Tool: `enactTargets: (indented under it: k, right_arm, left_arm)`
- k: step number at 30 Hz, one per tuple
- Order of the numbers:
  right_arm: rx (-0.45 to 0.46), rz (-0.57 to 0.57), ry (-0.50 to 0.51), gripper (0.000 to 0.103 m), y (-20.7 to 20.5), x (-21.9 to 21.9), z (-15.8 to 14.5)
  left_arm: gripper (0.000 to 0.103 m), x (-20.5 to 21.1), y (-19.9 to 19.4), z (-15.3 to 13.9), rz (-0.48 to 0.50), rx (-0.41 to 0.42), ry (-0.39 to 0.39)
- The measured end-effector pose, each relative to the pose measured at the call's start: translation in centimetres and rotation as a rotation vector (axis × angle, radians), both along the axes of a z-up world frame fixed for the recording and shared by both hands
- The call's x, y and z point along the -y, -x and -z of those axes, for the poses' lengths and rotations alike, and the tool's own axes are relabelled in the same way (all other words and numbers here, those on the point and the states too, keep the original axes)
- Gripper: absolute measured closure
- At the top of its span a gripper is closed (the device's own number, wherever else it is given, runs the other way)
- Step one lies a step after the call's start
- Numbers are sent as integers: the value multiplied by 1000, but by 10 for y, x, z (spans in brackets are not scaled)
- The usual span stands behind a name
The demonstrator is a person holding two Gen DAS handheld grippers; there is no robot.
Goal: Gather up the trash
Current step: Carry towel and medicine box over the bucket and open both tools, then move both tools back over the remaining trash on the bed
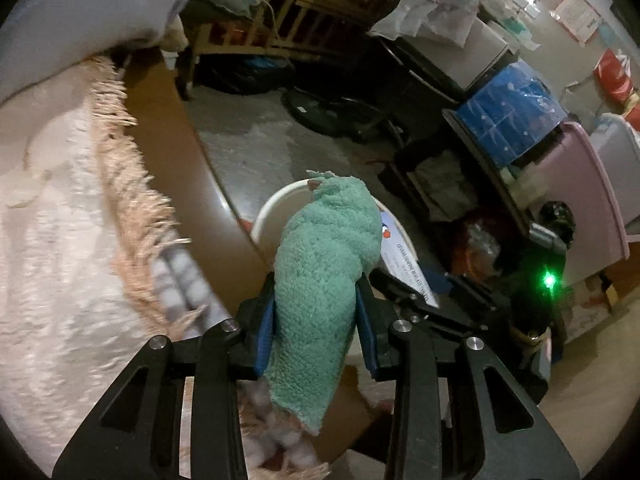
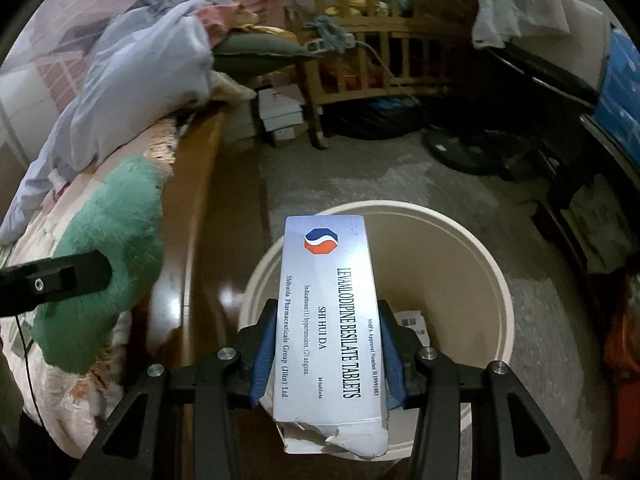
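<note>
Now, both claws loaded above the bucket.
Nearest us, our right gripper (image 2: 326,354) is clenched on a white Levamlodipine Besilate tablet box (image 2: 328,320), its torn end toward the camera, held over the cream bucket (image 2: 496,280). Our left gripper (image 1: 316,320) grasps a green terry cloth (image 1: 324,280) at the bed's wooden edge (image 1: 168,136), just beside the bucket. Beyond lies grey floor (image 2: 360,176), then a wooden crib (image 2: 384,40).
</note>
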State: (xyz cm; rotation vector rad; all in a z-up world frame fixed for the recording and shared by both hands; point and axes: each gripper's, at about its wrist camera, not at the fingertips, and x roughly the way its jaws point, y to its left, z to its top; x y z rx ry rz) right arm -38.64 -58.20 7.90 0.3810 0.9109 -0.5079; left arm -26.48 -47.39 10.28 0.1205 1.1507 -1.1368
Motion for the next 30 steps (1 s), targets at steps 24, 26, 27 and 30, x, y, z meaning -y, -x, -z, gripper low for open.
enactTargets:
  k: [24,26,27,30]
  right_arm:
    - [6,6,-16,54,2,-9,1]
    - [14,-19,-10,53,-4,-19,-4]
    - [19,-30,-5,53,-7,-24,-7]
    - [36,-54,6,47,-15,-37,-13]
  left_arm:
    - [49,-72,-14,-13,-133,167,-60]
    - [49,-85,-19,-15,-158,191,-71]
    - [49,-90,-20,-15,-169,201,-76]
    - [49,-106,-25,-17,-200,226,-88]
